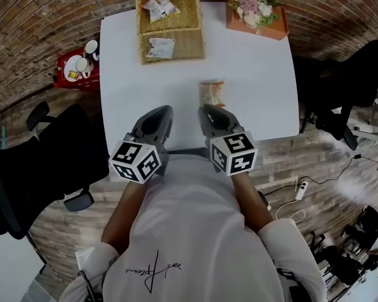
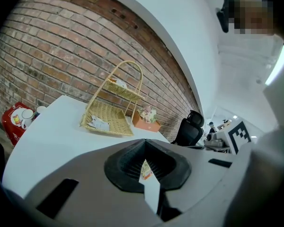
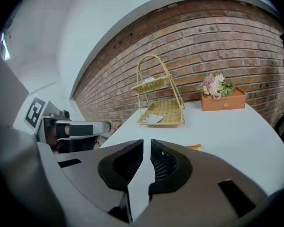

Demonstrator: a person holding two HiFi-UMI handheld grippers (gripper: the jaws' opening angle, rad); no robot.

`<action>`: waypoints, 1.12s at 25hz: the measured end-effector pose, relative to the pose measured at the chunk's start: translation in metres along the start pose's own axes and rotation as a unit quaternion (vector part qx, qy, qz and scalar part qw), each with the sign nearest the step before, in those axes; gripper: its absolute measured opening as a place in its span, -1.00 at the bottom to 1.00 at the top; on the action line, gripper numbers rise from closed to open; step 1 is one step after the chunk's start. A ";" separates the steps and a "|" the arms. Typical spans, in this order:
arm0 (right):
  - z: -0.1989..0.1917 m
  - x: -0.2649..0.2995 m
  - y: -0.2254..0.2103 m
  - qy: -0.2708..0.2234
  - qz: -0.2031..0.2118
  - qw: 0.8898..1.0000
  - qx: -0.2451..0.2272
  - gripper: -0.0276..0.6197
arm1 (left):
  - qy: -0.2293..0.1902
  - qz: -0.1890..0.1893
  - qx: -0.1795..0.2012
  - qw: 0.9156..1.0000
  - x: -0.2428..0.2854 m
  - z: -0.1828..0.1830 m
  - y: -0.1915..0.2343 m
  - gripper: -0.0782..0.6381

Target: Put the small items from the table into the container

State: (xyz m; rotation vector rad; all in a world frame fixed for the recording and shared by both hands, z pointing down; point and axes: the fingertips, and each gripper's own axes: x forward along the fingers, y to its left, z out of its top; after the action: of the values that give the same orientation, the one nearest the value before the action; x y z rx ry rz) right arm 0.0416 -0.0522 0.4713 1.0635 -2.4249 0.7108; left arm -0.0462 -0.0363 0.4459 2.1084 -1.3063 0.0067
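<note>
A small orange-and-clear snack packet [image 1: 211,93] lies on the white table [image 1: 258,87], just beyond my right gripper [image 1: 206,109]. That gripper is shut and holds nothing; in the right gripper view only the packet's orange edge [image 3: 194,146] shows past its jaws [image 3: 146,143]. My left gripper [image 1: 166,111] hovers beside it over the table's front edge, also shut and empty. A sliver of the packet [image 2: 145,170] shows behind its jaws [image 2: 144,142]. The two-tier wicker basket [image 1: 188,41] stands at the far edge, with a packet on its lower tier [image 1: 160,48] and another on its upper tier [image 1: 159,6].
An orange box of flowers [image 1: 257,14] sits at the table's far right corner. A red tray with cups [image 1: 79,68] stands off the table's left side. Black office chairs flank the table at the left [image 1: 50,156] and the right [image 1: 353,80]. A brick wall lies behind.
</note>
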 end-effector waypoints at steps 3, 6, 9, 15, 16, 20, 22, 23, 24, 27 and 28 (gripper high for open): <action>0.001 0.005 -0.010 0.015 -0.024 1.000 -0.001 -0.84 | 0.004 -0.007 0.004 1.000 0.005 0.006 0.006 -0.76; 0.002 0.012 -0.016 0.032 -0.040 0.999 0.000 -0.72 | 0.012 -0.013 0.013 1.000 0.007 0.012 0.013 -0.76; 0.001 0.018 -0.021 0.050 -0.054 0.997 0.004 -0.61 | 0.027 -0.030 0.010 0.999 0.007 0.015 0.016 -0.76; -0.001 0.024 -0.028 0.073 -0.094 0.993 -0.001 -0.45 | 0.034 -0.053 0.036 0.997 0.006 0.027 0.019 -0.76; -0.002 0.024 -0.029 0.076 -0.102 0.992 -0.002 -0.43 | 0.034 -0.054 0.042 0.997 0.007 0.029 0.020 -0.76; -0.003 0.026 -0.036 0.080 -0.127 0.989 -0.007 -0.41 | 0.036 -0.060 0.053 0.996 0.012 0.033 0.025 -0.76; -0.007 0.027 -0.040 0.088 -0.133 0.987 -0.009 -0.32 | 0.039 -0.068 0.051 0.996 0.014 0.032 0.023 -0.76; -0.009 0.027 -0.042 0.093 -0.136 0.986 -0.009 -0.30 | 0.041 -0.072 0.052 0.995 0.014 0.032 0.022 -0.76; -0.012 0.028 -0.044 0.098 -0.139 0.985 -0.008 -0.27 | 0.042 -0.074 0.053 0.995 0.014 0.031 0.022 -0.76; -0.020 0.030 -0.053 0.110 -0.148 0.983 -0.005 -0.23 | 0.044 -0.077 0.056 0.994 0.017 0.030 0.021 -0.76; -0.024 0.030 -0.057 0.115 -0.151 0.982 -0.003 -0.22 | 0.045 -0.077 0.057 0.994 0.018 0.029 0.021 -0.76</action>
State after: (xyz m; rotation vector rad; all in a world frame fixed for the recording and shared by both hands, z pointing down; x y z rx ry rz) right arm 0.0693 -0.0878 0.5224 1.2384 -2.0139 0.6814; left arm -0.0626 -0.0722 0.4400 2.2726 -1.1108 0.1115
